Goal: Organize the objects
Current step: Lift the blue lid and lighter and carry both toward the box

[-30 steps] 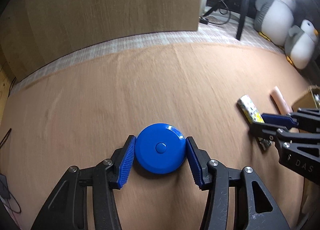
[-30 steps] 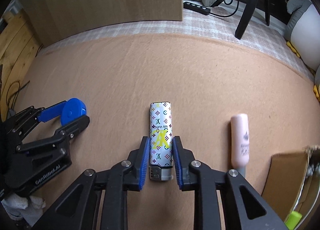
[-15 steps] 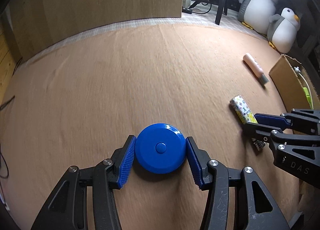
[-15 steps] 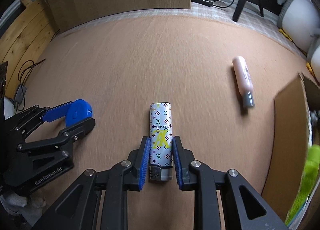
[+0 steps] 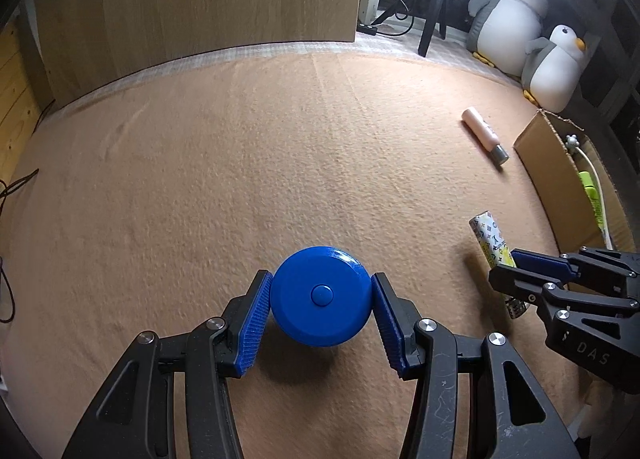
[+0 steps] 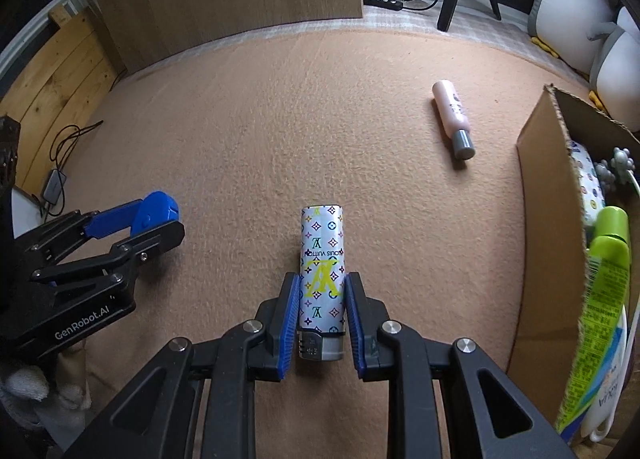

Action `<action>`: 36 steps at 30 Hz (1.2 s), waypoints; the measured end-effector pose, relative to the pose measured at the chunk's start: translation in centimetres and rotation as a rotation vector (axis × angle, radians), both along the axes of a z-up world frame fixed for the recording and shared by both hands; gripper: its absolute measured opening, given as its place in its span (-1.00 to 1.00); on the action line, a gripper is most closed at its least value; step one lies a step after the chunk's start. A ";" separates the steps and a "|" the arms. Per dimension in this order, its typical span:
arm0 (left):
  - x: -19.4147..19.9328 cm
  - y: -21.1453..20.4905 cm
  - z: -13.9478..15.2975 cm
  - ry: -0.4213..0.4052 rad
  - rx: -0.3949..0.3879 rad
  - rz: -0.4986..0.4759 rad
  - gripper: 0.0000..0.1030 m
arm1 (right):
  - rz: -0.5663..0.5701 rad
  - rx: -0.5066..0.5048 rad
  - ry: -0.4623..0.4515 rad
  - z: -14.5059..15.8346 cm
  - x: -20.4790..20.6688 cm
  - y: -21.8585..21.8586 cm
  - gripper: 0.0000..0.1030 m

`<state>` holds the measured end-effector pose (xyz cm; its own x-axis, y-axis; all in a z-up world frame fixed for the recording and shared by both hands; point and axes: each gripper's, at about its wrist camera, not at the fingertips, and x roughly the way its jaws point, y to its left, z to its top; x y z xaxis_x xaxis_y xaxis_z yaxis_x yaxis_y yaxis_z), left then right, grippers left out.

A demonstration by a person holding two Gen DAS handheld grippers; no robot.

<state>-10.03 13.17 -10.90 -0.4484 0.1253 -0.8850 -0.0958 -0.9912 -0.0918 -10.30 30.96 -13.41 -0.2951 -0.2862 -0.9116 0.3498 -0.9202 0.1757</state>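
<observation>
Lighter (image 6: pixel 322 267) in your right tool (image 6: pixel 322 319), blue disc (image 5: pixel 320 296) clamped in your left tool (image 5: pixel 320 319): both are mid-carry, so swing next to the cardboard box (image 6: pixel 544 195) at three o'clock.

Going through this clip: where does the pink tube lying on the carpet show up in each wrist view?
Left wrist view: the pink tube lies upper right, its grey cap toward the cardboard box.
Right wrist view: the pink tube lies upper right of centre, left of the box, cap pointing down the picture.
Shared landmark: the cardboard box, just right of the tube in both views.
</observation>
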 end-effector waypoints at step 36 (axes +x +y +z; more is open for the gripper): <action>-1.6 21.1 8.0 0.125 0.066 -0.339 0.04 | -0.288 -0.010 0.156 9.9 5.0 19.9 -0.60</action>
